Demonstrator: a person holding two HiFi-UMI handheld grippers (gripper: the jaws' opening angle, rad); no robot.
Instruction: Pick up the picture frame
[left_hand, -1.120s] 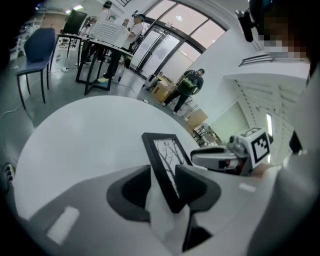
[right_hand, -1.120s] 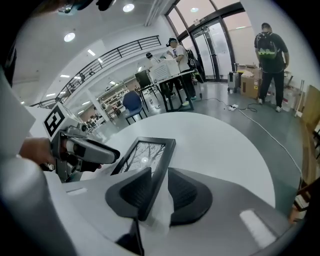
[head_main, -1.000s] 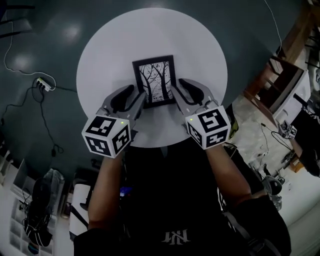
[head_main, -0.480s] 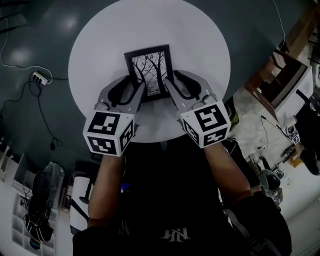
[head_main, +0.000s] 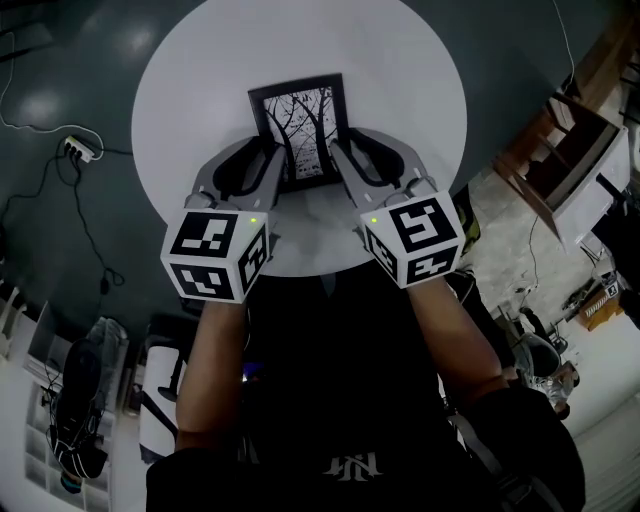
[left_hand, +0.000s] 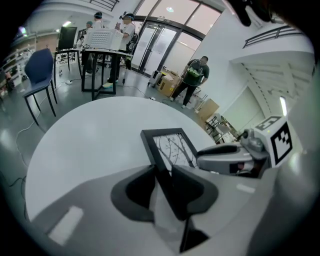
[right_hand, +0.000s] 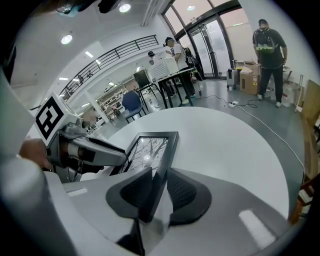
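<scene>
Black picture frame (head_main: 300, 128), bare-tree print, face-up mid white table (head_main: 400, 60).

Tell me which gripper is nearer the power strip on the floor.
Left. The left gripper, jaws just closed onto the picture frame's left edge, is on the power strip's side; the right gripper, likewise just closed, clamps the frame's far edge.
</scene>
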